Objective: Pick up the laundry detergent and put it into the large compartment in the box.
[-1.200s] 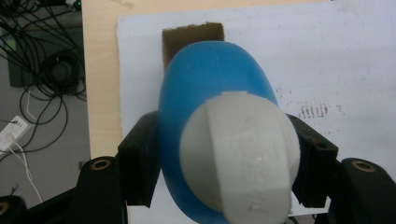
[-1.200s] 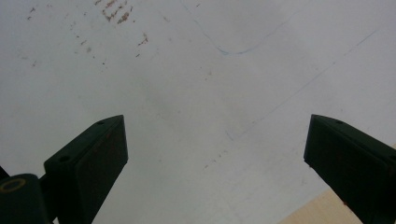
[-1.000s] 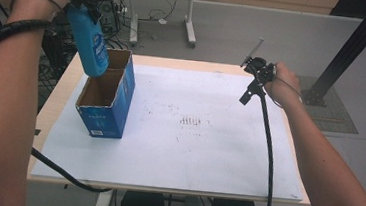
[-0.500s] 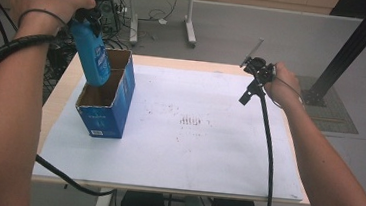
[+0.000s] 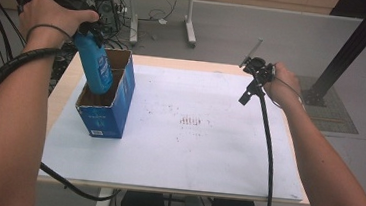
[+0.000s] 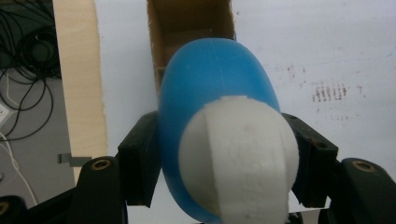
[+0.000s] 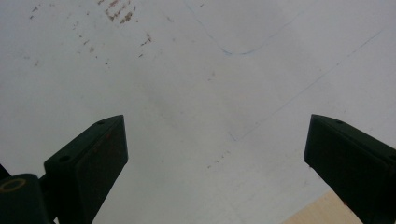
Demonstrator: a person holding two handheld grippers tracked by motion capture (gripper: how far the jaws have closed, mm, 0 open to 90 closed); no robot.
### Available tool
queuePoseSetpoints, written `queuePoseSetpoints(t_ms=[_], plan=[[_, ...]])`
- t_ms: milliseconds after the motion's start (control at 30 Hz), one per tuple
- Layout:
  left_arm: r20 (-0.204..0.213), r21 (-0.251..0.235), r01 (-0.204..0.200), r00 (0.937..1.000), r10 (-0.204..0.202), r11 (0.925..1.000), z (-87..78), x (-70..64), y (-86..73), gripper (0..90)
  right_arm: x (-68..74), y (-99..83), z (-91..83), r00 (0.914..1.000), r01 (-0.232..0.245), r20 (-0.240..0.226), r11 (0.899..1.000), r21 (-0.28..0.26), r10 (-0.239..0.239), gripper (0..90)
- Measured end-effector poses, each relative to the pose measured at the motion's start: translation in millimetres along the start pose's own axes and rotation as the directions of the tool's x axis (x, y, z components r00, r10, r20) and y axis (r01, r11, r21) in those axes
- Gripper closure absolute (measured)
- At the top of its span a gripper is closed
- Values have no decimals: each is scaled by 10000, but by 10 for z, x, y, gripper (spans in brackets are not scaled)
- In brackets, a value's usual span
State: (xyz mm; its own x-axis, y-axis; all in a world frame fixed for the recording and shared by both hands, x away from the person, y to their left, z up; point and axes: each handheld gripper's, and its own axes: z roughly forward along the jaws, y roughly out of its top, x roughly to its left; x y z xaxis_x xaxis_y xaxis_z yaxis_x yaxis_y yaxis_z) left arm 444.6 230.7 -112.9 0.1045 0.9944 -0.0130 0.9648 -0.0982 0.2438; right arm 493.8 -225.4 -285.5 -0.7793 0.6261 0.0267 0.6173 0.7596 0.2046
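1. Your left gripper [image 6: 219, 186] had its jaws closed on the blue bottle [image 5: 96, 65], pads pressed to either side just below the white cap [image 6: 243, 158].
2. The bottle hung cap-up, long axis near vertical with a slight tilt, its lower end inside the open top of the blue carton [image 5: 107, 109] at the table's left.
3. Straight down along that axis was the line that counted, as I judged it; the carton's mouth lay directly beyond the jaws.
4. The white table sheet [image 5: 192, 149] at centre carried only faint marks.
5. Your right gripper [image 7: 215, 168] hovered near the far right edge, jaws spread wide, holding nothing, well apart from the carton. The left hand was plainly nearer.
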Motion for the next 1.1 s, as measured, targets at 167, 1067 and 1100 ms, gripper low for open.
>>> queuePoseSetpoints(t_ms=[167,1067,1100], plan=[[17,94,-5,10000,4,10000,118,3,-24,375,9,1,10,10000,-20,-55,10000,17,20,59],[-58,434,-64,10000,67,9990,653,77,-163,374,17,-2,29,9999,-72,-81,10000,59,72,56],[-42,429,-76,10000,78,9991,672,74,-166,375,19,0,30,10000,-27,-90,10000,47,28,56]])
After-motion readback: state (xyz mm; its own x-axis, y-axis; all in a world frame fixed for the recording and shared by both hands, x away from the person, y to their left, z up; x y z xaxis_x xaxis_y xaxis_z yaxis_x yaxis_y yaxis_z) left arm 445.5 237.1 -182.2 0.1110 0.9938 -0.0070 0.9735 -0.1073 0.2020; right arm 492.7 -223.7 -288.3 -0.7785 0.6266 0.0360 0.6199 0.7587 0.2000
